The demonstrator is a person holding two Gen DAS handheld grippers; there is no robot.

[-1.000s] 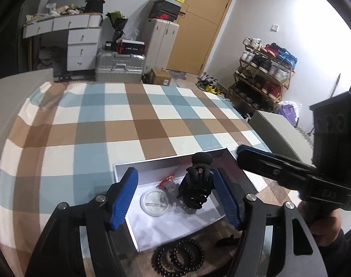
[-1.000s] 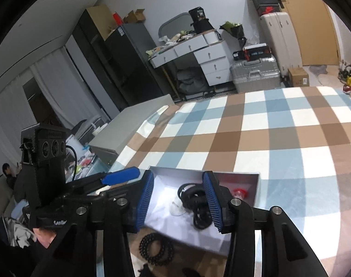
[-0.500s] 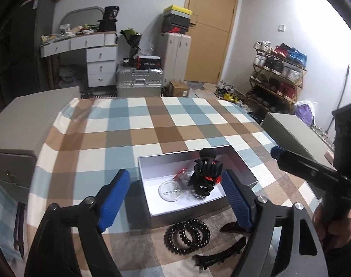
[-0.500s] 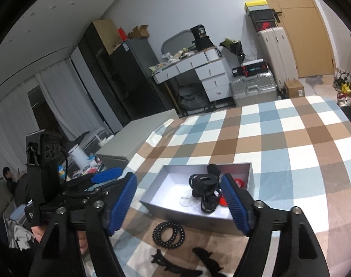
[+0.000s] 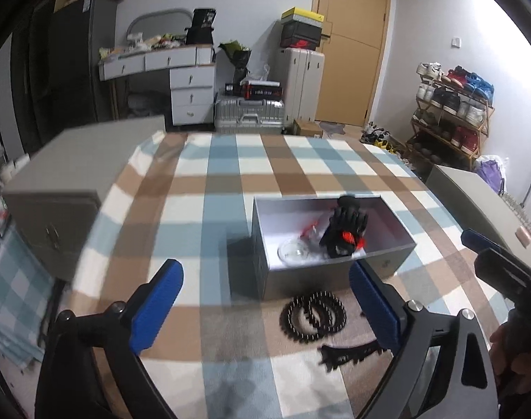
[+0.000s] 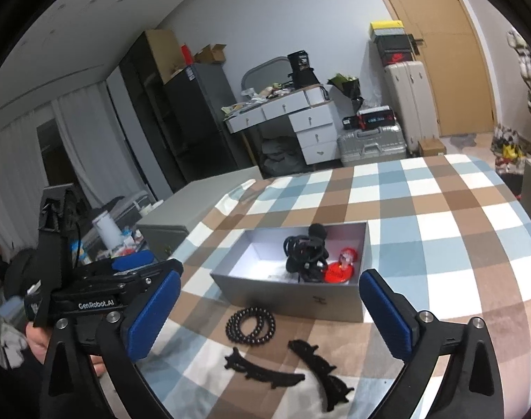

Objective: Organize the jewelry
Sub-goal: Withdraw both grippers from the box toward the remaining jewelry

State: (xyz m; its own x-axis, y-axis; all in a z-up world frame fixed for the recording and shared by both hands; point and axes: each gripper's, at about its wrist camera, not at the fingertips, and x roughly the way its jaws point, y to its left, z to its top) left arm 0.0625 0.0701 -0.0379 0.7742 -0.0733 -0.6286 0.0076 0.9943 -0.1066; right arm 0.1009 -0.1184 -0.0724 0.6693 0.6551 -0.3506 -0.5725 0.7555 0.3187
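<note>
A grey open box [image 5: 391, 256] [image 6: 286, 296] stands on the checked tablecloth. Inside it lie a tangle of black hair accessories [image 5: 345, 230] [image 6: 305, 253], a red piece [image 6: 340, 269] and a clear round lid [image 5: 295, 253]. A black beaded bracelet [image 5: 314, 316] [image 6: 251, 324] lies in front of the box. Two black comb-like hair clips [image 6: 265, 372] [image 6: 317, 366] lie nearer still. My left gripper [image 5: 265, 310] hangs short of the box, its jaws opening, nothing between them. My right gripper [image 6: 268, 317] is also opening wide, with nothing held, above the bracelet and clips.
The checked table [image 6: 422, 209] stretches beyond the box. Grey cabinets [image 5: 66, 178] [image 5: 474, 199] flank it. A desk with drawers, suitcases, a shoe rack and a door stand at the room's far side. A hand [image 6: 38, 342] holds the other gripper at the left of the right wrist view.
Both grippers pulled back from over the box and opened wider. The black accessories now lie in the box, free of the jaws. The bracelet and clips came into fuller view.
</note>
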